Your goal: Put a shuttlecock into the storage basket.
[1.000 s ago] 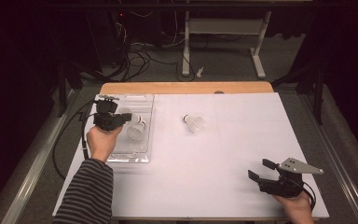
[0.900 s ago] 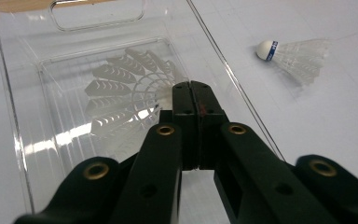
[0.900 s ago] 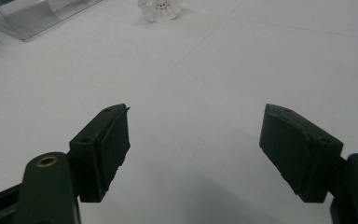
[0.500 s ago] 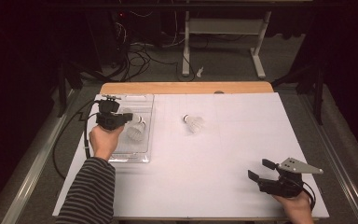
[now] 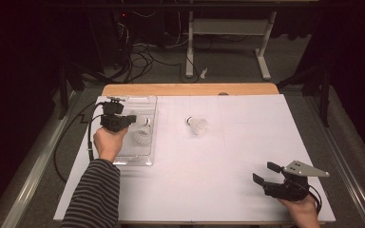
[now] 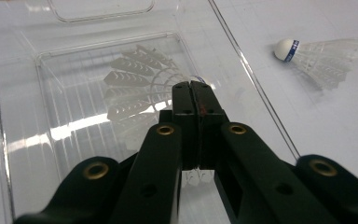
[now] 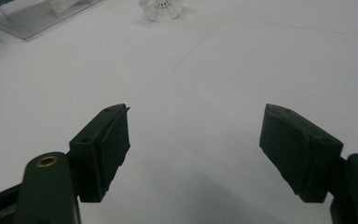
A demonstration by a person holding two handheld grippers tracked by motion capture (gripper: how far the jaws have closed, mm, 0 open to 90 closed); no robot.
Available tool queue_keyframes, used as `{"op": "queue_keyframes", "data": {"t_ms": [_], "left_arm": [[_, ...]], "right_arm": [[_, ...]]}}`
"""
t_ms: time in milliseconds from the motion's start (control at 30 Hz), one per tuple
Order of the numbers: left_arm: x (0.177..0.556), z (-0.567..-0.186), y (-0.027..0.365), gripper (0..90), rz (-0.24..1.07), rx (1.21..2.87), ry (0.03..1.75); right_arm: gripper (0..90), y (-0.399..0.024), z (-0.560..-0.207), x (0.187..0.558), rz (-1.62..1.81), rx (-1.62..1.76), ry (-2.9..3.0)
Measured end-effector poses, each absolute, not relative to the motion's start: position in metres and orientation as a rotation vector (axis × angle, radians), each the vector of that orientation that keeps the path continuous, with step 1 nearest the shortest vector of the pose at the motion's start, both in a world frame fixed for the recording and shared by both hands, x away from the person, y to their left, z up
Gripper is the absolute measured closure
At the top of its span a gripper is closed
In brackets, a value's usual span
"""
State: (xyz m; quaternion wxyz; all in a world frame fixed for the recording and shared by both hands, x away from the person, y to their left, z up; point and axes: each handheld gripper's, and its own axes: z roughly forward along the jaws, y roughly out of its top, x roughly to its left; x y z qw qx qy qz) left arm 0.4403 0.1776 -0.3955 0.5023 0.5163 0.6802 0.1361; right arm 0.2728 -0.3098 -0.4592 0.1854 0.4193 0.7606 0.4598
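Little is changing since a second ago: the left gripper (image 5: pixel 123 119) is staying over the clear plastic tray (image 5: pixel 149 137) at the table's left, its jaws pressed together with nothing between them. A shuttlecock (image 6: pixel 140 84) is lying in the tray just beyond the jaw tips; another shuttlecock (image 5: pixel 197 125) is lying mid-table on the white sheet (image 5: pixel 228 161). The right gripper (image 5: pixel 265 176) is resting near the front right corner, jaws wide and empty. Behind the wooden table edge (image 5: pixel 190 89), cables (image 5: pixel 142 59) are trailing across the dark floor.
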Motion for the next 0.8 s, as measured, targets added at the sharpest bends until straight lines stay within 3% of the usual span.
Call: {"op": "queue_keyframes", "data": {"t_ms": [300,800], "left_arm": [[0.4417,-0.4016,0.1787,83.5,0.321,1.256,1.661],[0.4340,-0.3951,0.1769,59.0,0.350,1.264,1.639]], "right_arm": [[24.6,-0.3098,-0.4593,0.2729,1.294,1.181,2.144],[24.6,-0.3099,-0.4591,0.2727,1.294,1.181,2.143]]}}
